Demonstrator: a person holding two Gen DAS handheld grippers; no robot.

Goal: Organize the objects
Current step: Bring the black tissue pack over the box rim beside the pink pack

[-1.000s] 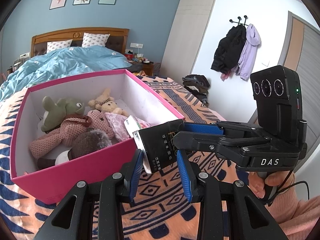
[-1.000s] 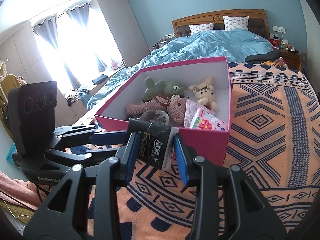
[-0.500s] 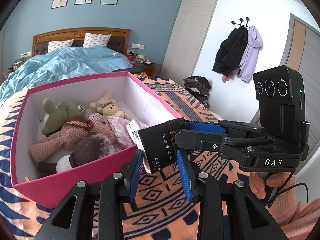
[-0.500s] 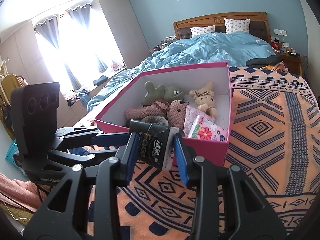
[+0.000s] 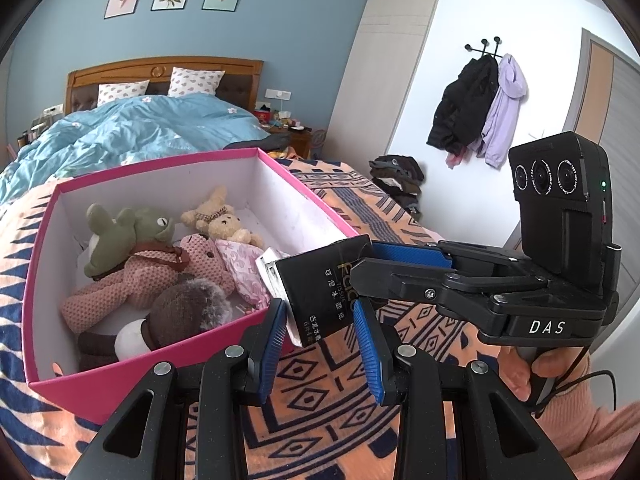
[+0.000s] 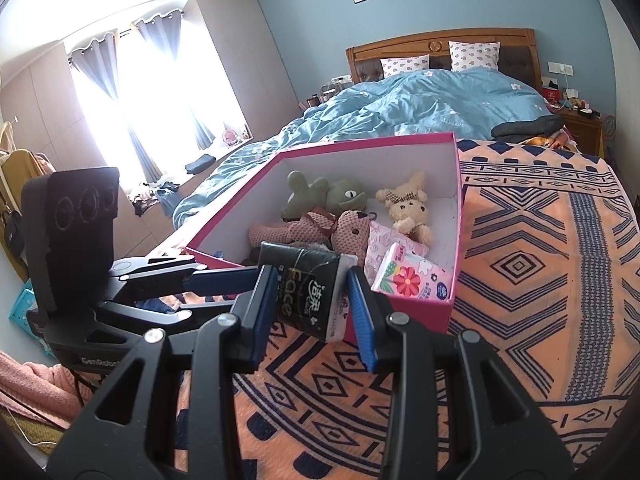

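Tissue pack (image 5: 320, 284) (black wrapper, gold lettering): hanging in the air just over the near wall of the pink box (image 5: 160, 364), above the patterned bedspread (image 6: 520, 280), not yet inside. Being pinched by both tongs at once: closed tight on its lower part by the left gripper (image 5: 322, 336), and clamped as well by the right gripper (image 6: 314, 312), pads pressing on two sides.

Judging the step as carrying it in among the plush toys (image 5: 132, 236). Doing that well:
- moving both hands together so as not to twist or tear the soft wrapper
- lifting clear of the pink rim before going forward
- aiming for the gap beside the floral tissue packet (image 6: 412, 280)
- letting go with one gripper first and only then the other

Pointing its white sealed end toward the box's inside in the left view. Seeming to run lengthwise from that end back toward the hands, tipped somewhat, though foreshortened too much for certainty.
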